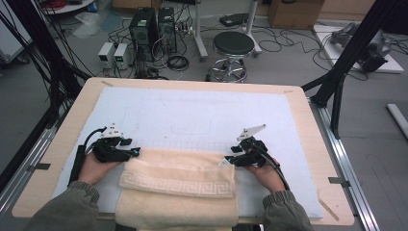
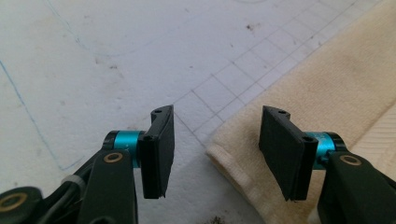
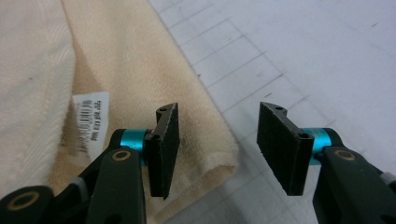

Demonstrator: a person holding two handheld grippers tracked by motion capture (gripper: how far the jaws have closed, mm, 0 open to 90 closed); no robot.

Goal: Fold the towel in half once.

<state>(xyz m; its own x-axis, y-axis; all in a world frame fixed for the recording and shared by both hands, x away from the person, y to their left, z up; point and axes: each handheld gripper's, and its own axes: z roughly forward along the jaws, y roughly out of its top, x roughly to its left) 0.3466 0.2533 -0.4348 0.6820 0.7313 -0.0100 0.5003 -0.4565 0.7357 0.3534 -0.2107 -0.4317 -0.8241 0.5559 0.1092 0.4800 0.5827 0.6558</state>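
- Now the folded beige towel [image 1: 178, 180] lies at the bottom centre of the high view, on the white mat [image 1: 192, 115] that covers the desk [image 1: 308, 144], its lower part hanging over the near edge
- Left claw [image 1: 136, 152] sits at the towel's upper left corner; in the left gripper view that corner [image 2: 233, 158] lies in the lower middle of the frame, between the two pads and below them
- Right claw [image 1: 229, 160] sits at the towel's upper right corner; in the right gripper view the corner [image 3: 219, 161] lies between the pads, nearer the left one, with a white label [image 3: 88, 121] at the left of the frame
- Count: one towel, one label, two claws, one mat
- Left claw [image 2: 215, 154]: pads apart, roughly half spread, gripping nothing; whether a pad grazes the cloth I cannot tell
- Right claw [image 3: 217, 149]: pads apart about as far, gripping nothing
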